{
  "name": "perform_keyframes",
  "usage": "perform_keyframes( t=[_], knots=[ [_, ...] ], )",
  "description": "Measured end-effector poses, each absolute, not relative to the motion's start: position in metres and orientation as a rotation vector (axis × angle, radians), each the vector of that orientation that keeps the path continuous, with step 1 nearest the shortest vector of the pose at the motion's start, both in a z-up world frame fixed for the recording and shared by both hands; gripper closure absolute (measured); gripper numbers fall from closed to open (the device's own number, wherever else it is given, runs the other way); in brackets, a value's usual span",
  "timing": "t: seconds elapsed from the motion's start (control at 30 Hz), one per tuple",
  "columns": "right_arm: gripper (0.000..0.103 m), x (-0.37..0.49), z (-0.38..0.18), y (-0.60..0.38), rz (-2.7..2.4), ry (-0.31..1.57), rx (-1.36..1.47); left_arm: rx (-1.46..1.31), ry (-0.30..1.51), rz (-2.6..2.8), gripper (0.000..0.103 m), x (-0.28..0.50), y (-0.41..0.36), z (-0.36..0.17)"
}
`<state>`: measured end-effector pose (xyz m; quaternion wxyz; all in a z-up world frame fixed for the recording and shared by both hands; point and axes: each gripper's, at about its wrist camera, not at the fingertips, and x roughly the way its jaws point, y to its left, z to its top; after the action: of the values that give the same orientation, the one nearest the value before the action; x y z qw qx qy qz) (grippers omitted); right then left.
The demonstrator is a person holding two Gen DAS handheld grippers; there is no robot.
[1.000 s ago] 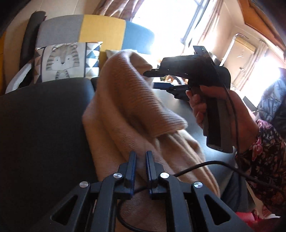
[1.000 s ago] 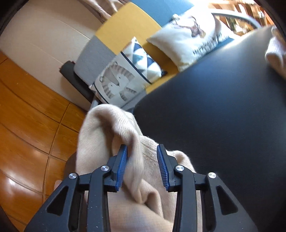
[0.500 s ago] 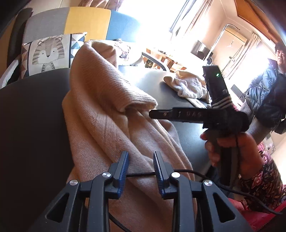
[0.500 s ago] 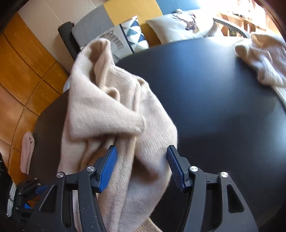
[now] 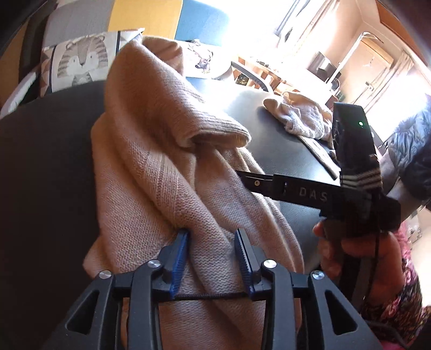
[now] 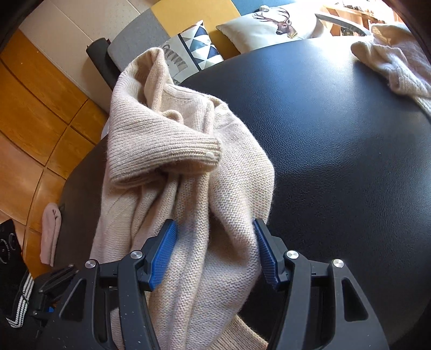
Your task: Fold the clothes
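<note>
**Beige sweater heaped on the dark counter, both claws open around its folds**

A second knit garment (image 6: 396, 59), paler and crumpled, lies at the far right edge of the counter (image 6: 336, 140), well apart from the main piece. Beyond the counter's far edge stands a sofa in grey, yellow and blue panels (image 6: 188, 16) with a tiger-print cushion (image 5: 78, 62) and a white deer-print cushion (image 6: 272, 24). A small pinkish cloth (image 6: 49, 234) hangs off the counter's near-left edge, over the orange wood floor (image 6: 35, 115). In the left wrist view a person in a dark padded jacket (image 5: 412, 150) shows at the right, partly cut off.

The beige sweater (image 6: 188, 167) lies bunched along the counter's left side. Its long axis runs from the near edge toward the far-left edge, where one end rises in a peak in front of the tiger cushion. A ribbed cuff or hem (image 6: 167, 153) folds across the middle, its open end pointing right.

The left claw (image 5: 211, 237) stands open partway, a ridge of sweater fabric between its blue pads, which do not pinch it. The right claw (image 6: 215, 231) is spread wide, straddling a thick fold of the same sweater near the near edge; the fabric fills the gap loosely and nothing is clamped. In the left wrist view the right claw's black body, held by a hand (image 5: 358, 258) in a floral sleeve, crosses in front of the counter's right part and hides some of the sweater's right edge.
</note>
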<state>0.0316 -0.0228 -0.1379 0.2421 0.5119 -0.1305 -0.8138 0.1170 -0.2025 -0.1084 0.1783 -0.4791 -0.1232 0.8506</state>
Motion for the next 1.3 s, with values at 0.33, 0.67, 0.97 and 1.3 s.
perform_keyframes(
  t=[0.33,0.67,0.97,1.3],
  knots=[
    [0.076,0.036,-0.138,-0.021,-2.225,-0.339,1.381,-1.371,-0.29,2.436,0.087,0.106,-0.211,-0.114],
    [0.088,0.041,-0.108,-0.01,-2.26,-0.465,1.239,-1.152,-0.386,2.657,0.09,0.084,-0.302,-0.046],
    [0.088,0.027,-0.12,-0.01,-2.271,-0.541,1.28,-1.075,-0.464,2.896,0.091,0.035,-0.411,-0.023],
    [0.081,0.023,-0.131,-0.026,-2.25,-0.496,1.35,-1.297,-0.648,2.896,0.087,0.02,-0.474,-0.09]
  ],
)
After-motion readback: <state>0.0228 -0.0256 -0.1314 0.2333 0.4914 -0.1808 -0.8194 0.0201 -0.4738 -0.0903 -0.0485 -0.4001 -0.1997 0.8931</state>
